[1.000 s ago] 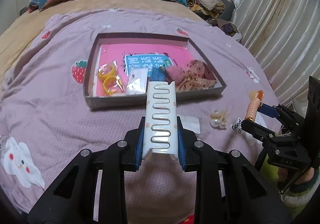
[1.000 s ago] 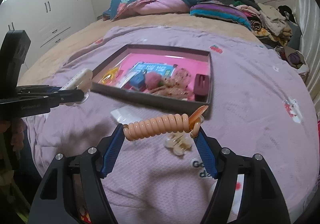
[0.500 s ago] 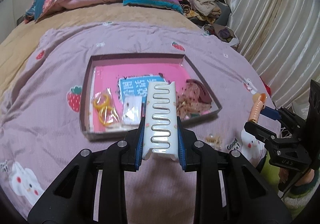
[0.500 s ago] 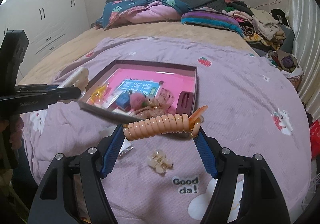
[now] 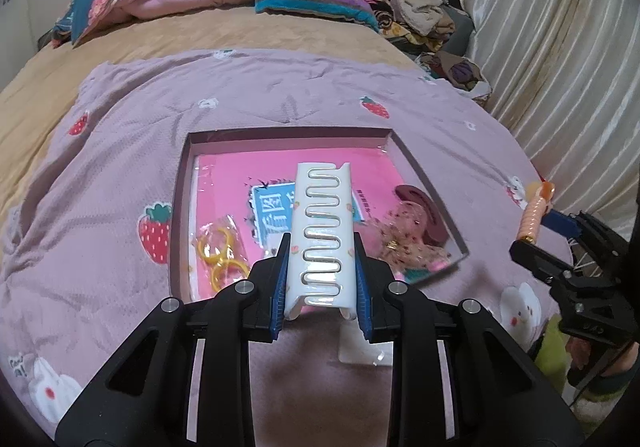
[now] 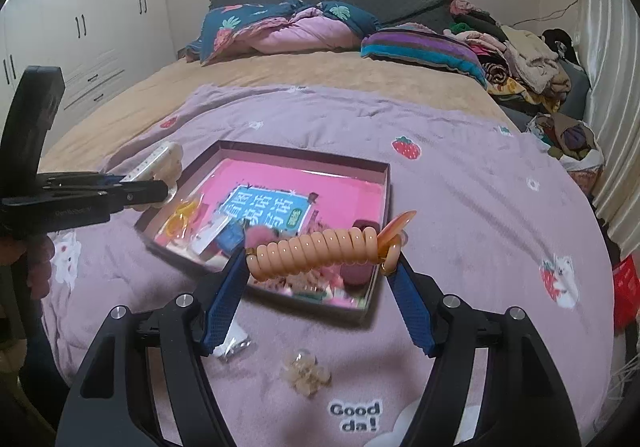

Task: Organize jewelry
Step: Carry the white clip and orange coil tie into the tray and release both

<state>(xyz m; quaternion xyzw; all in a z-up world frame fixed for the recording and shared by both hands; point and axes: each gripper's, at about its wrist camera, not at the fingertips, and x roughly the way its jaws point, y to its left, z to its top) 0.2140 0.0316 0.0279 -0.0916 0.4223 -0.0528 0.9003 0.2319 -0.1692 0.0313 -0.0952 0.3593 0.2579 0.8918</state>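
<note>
The left tool point(image 5: 322, 279) was squeezed tight on a white hair clip point(image 5: 323, 235) with wavy teeth. The clip stuck out past the blue pads point(image 5: 280, 287) and hung in the air over the near side of the box point(image 5: 280, 133). The box was flat and dark, with a pink bottom, and it lay on a purple blanket point(image 5: 120, 135) on the bed.

The right tool point(image 6: 320, 287) gripped a peach coil hair tie point(image 6: 316, 253) by its two ends, so the coil lay across the gap between the pads. An orange piece point(image 6: 396, 233) stuck up at the right end of the coil. This tool was also up in the air, over the near edge of the box.

Inside the box were a blue card with writing point(image 6: 266, 209), some yellow rings in a clear bag point(image 5: 220, 255), a spotted cloth hair tie point(image 5: 404, 247) and a dark red clip point(image 5: 424, 207).

On the blanket, close to the box, lay a small pale clip point(image 6: 304, 371) and a little clear bag point(image 6: 236, 343). The blanket had strawberries point(image 5: 154, 233) and the words "Good da!" point(image 6: 354, 417) on it.

At the head of the bed sat a pile of pillows and quilts point(image 6: 288, 27), and clothes point(image 6: 524, 59) were heaped on the right side.
</note>
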